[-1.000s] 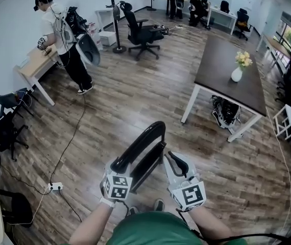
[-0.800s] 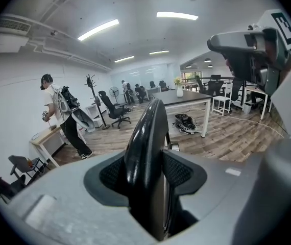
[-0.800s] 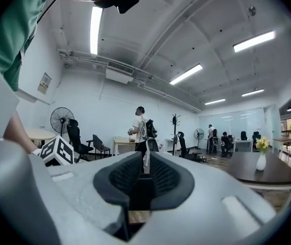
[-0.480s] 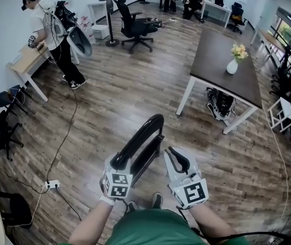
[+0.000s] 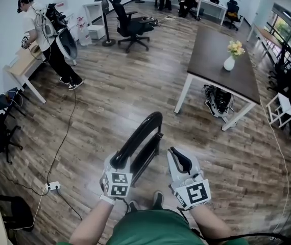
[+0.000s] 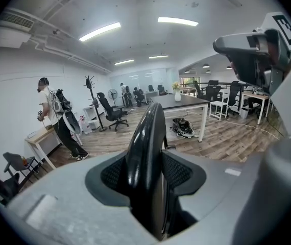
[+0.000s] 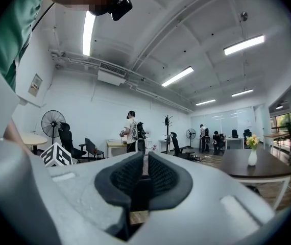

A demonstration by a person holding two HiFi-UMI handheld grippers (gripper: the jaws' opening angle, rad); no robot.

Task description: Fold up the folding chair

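The black folding chair (image 5: 141,141) stands folded flat and upright on the wood floor just in front of me, its curved top rail (image 6: 146,137) running away from me. My left gripper (image 5: 119,163) is shut on the near end of that rail, whose black tube fills the space between the pads (image 6: 178,171). To the right of the chair my right gripper (image 5: 179,158) hangs free, apart from the frame. Its jaws are closing; the pads (image 7: 162,173) are drawn nearly together with nothing between them. The seat and legs are mostly hidden behind the frame.
A dark table (image 5: 214,47) with a vase of flowers (image 5: 229,61) stands ahead right, a bag (image 5: 218,101) under it. A person (image 5: 46,34) works at a light desk (image 5: 20,65) far left. An office chair (image 5: 127,27) stands at the back. A cable and power strip (image 5: 52,186) lie left.
Both grippers and the chair keep their places in the view. The head view has drifted, so the room shifts a little; the person at the far left has stepped slightly along the desk.
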